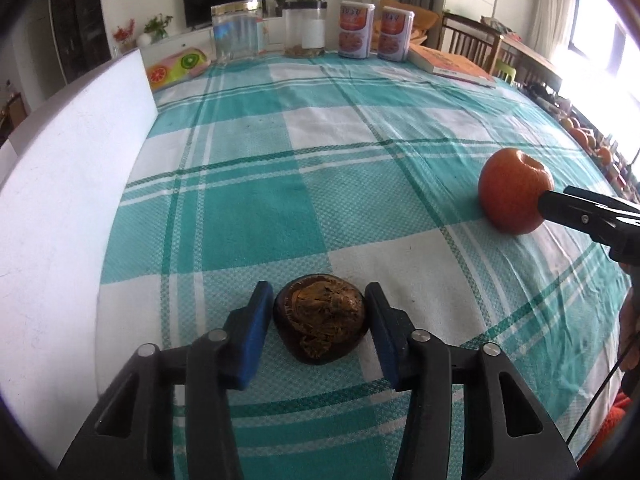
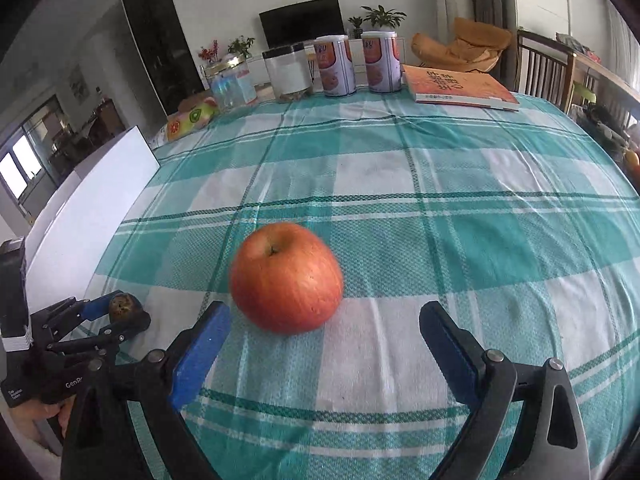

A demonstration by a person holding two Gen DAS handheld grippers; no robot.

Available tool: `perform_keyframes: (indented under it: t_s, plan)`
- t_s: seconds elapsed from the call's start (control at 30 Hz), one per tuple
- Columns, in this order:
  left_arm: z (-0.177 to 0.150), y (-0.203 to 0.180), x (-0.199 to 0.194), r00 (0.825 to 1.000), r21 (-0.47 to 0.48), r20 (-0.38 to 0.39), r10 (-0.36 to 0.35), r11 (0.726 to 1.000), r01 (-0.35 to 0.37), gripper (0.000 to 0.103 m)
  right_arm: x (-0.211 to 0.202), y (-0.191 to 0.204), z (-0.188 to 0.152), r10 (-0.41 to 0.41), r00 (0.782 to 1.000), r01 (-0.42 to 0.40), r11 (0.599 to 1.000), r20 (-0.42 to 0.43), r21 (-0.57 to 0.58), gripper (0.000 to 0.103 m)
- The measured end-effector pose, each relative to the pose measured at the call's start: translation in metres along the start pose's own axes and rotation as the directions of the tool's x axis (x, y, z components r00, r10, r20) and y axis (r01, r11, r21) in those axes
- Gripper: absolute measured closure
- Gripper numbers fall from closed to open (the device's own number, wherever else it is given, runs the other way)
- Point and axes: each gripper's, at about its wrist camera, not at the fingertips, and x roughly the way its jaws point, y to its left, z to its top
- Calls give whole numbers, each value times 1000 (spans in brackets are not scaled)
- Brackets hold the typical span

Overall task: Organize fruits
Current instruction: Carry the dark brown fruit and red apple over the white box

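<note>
Right wrist view: "GenRo" is read on the left hand-held gripper at nine o'clock, pinching a brown fruit, while the apple lies on the tabletop before the spread right hand-held gripper.

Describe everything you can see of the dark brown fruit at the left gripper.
The dark brown fruit is small, rounded and glossy, with a rough, fibrous tan patch facing the left wrist camera. It rests on the checked tablecloth between the blue pads of the left gripper, which sit close on both sides; whether they press it is unclear. The apple lies well apart.
</note>
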Motion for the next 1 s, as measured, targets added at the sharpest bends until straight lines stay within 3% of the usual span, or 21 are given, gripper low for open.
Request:
perform_keyframes:
  t_s: [0.13,0.17,0.2,0.23,0.33,0.43,0.53,0.63,0.7,0.77,0.87,0.93,1.0]
  plan:
    - [-5,0,-4,1000,7,3,-1,1000,1,58,26,32,10,-43,997,34,991,-62,-133,8]
    - [-6,1,-6,1000,3,-4,-12,1000,12,58,30,37,11,-73,995,62,987,-69,-151,13]
    - [-7,2,-9,999,-8,-14,-31,999,31,58,32,38,11,-106,991,95,985,-75,-145,34]
    - [-8,3,-12,998,-22,-24,-55,998,54,58,31,35,12,-106,991,97,989,-80,-111,33]
    - [-12,7,-33,989,-75,-35,-141,988,138,58,19,13,7,-4,996,11,996,-85,84,33]
    - [-19,10,-67,961,-129,-41,-275,955,268,58,2,-10,-8,168,985,-146,945,-50,294,33]
    - [-28,14,-102,921,-172,-47,-387,911,374,58,-16,-18,-22,329,944,-303,855,12,422,33]
    - [-29,28,-141,885,-223,-18,-466,864,451,58,-31,-7,-26,438,897,-411,777,59,477,33]
    - [-24,43,-170,879,-235,36,-476,851,470,58,-41,10,-21,490,868,-466,749,79,472,33]
    - [-17,64,-198,887,-236,105,-450,855,462,58,-51,35,-10,538,838,-517,733,88,441,33]
    - [-12,104,-223,917,-260,168,-363,881,396,58,-66,90,10,601,795,-584,728,74,359,33]
    - [-12,134,-225,949,-286,175,-264,908,306,58,-72,132,23,640,766,-624,724,50,294,33]
    - [-17,167,-216,977,-337,145,-158,920,199,58,-77,173,34,652,758,-639,736,21,223,33]
